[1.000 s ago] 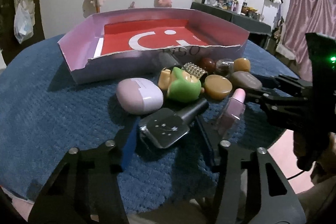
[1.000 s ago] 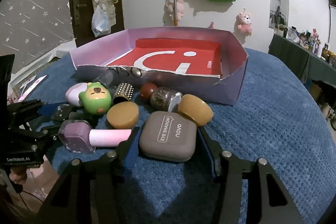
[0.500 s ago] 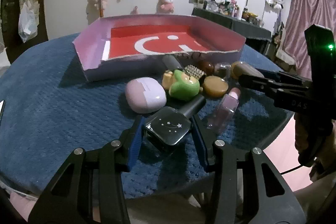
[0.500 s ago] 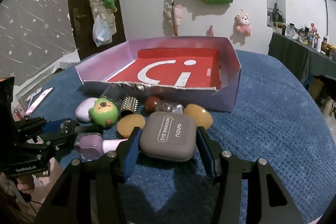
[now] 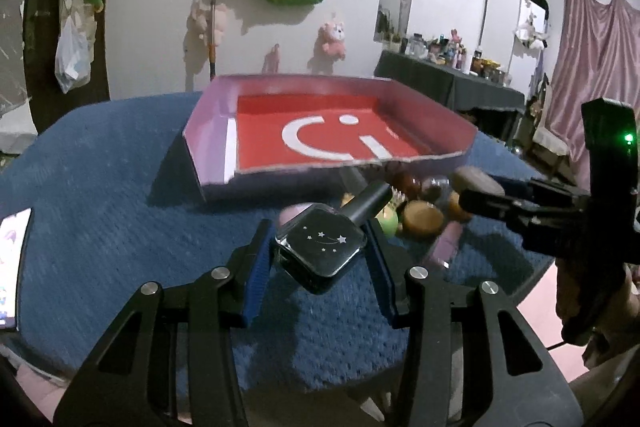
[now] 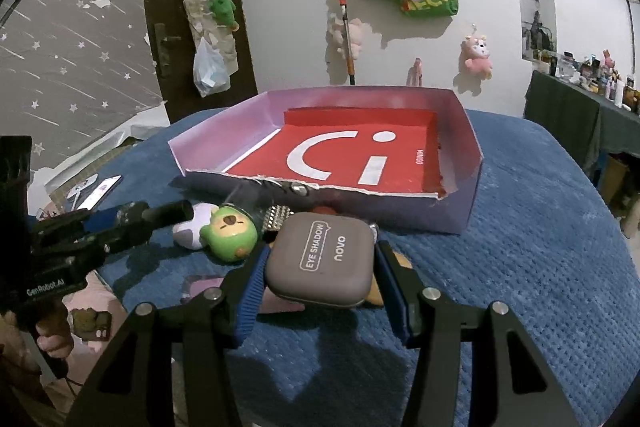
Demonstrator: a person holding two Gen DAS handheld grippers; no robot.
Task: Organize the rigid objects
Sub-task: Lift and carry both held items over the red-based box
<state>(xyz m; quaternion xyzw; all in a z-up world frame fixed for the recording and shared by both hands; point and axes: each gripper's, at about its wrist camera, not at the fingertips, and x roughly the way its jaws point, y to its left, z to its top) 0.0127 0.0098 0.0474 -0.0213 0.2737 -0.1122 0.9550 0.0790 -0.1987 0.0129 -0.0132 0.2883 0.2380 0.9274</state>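
Observation:
My left gripper [image 5: 318, 259] is shut on a black bottle with stars [image 5: 322, 251] and holds it lifted above the blue cloth, short of the box. My right gripper [image 6: 320, 267] is shut on a grey eye shadow case [image 6: 322, 259], also lifted. The purple box with a red floor [image 5: 320, 131] stands empty behind; it also shows in the right wrist view [image 6: 352, 163]. A green toy [image 6: 229, 239], a lilac case [image 6: 188, 233], a studded piece [image 6: 276, 219] and a pink bottle [image 5: 446, 247] lie in front of it.
The round table has a blue cloth [image 6: 540, 267]. A phone [image 5: 10, 259] lies at its left edge. Amber and brown round pieces [image 5: 422, 219] lie by the box's front wall. A dark side table with bottles [image 5: 448, 83] stands at the far right.
Both grippers have closed on their objects and lifted them: the left raised the black bottle, the right raised the eye shadow case. Both moved up and a little toward the box.

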